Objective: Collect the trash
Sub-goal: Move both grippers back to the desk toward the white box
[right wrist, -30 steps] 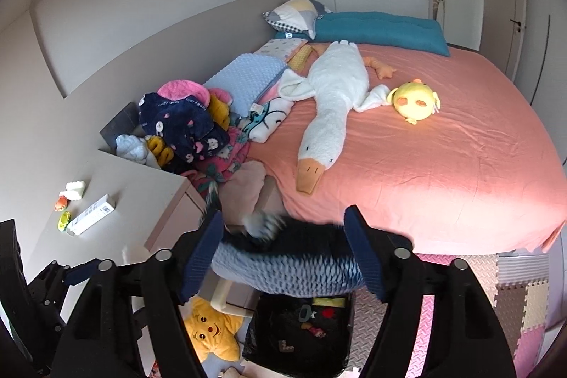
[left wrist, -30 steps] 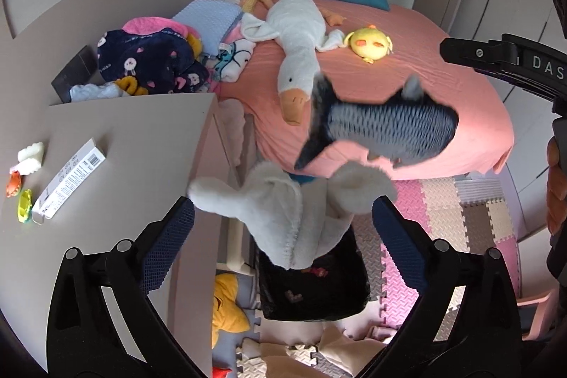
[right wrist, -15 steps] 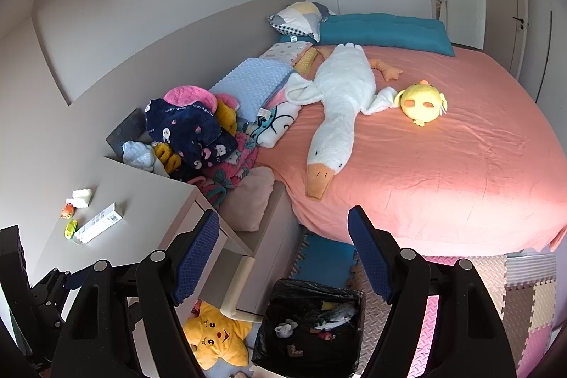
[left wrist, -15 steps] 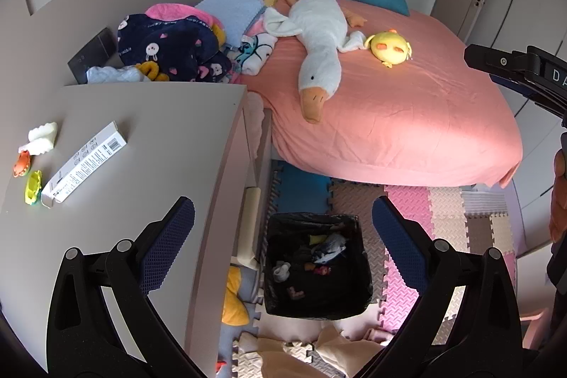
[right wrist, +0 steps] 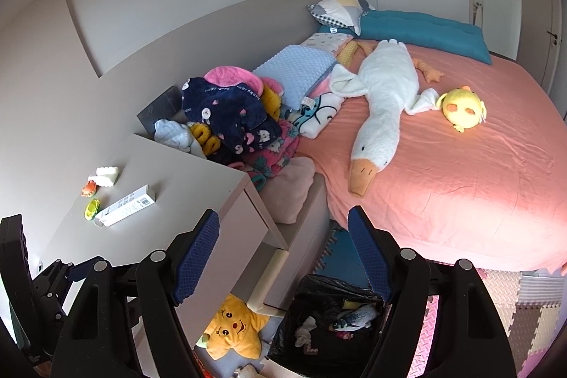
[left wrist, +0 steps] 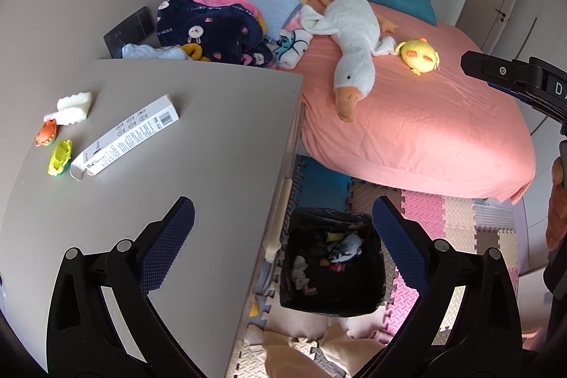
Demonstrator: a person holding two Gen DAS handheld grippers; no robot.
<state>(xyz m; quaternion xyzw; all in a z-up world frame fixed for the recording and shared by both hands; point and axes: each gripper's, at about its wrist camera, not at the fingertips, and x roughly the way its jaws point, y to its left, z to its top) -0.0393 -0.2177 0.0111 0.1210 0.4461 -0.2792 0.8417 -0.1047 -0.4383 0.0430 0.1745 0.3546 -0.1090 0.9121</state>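
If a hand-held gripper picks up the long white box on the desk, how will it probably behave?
The white box looks like thin printed cardboard, so it is probably light and may crush under a hard squeeze. It lies flat with square edges, so it should slide, not roll. One end flap seems open; any contents could slip out if tilted.

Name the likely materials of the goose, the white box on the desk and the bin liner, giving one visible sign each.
Goose: plush fabric, fuzzy matte pile. Box: probably cardboard, smooth with printed text and a barcode. Bin liner: thin black plastic film, seemingly; crinkled and glossy.
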